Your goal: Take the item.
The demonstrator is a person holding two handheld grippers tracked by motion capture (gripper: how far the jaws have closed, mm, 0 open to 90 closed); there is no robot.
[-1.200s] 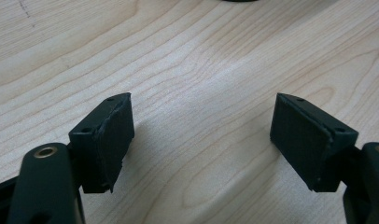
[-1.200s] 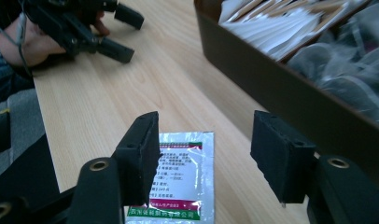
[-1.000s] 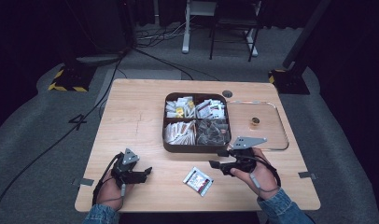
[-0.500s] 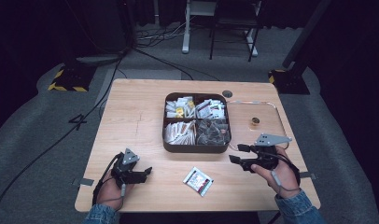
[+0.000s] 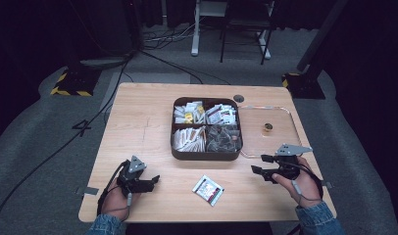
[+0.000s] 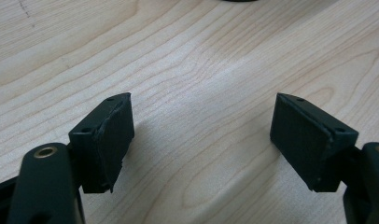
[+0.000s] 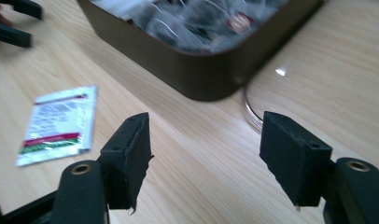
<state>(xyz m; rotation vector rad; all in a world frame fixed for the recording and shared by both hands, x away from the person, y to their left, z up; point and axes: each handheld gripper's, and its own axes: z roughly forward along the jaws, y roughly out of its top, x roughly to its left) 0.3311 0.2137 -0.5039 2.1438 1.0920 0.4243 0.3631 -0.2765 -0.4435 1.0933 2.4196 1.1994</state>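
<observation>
Wooden table (image 5: 148, 122), compartment box (image 5: 207, 155), sachet (image 5: 208, 189), clear lid (image 5: 280, 132)

In the right gripper view the brown box (image 7: 197, 70) runs off the top edge, its packets blurred past reading. The sachet (image 7: 57, 123) there shows print too soft to make out — in the high view too (image 5: 208, 189).

print on the sachet (image 7: 57, 123) too blurred to read
</observation>
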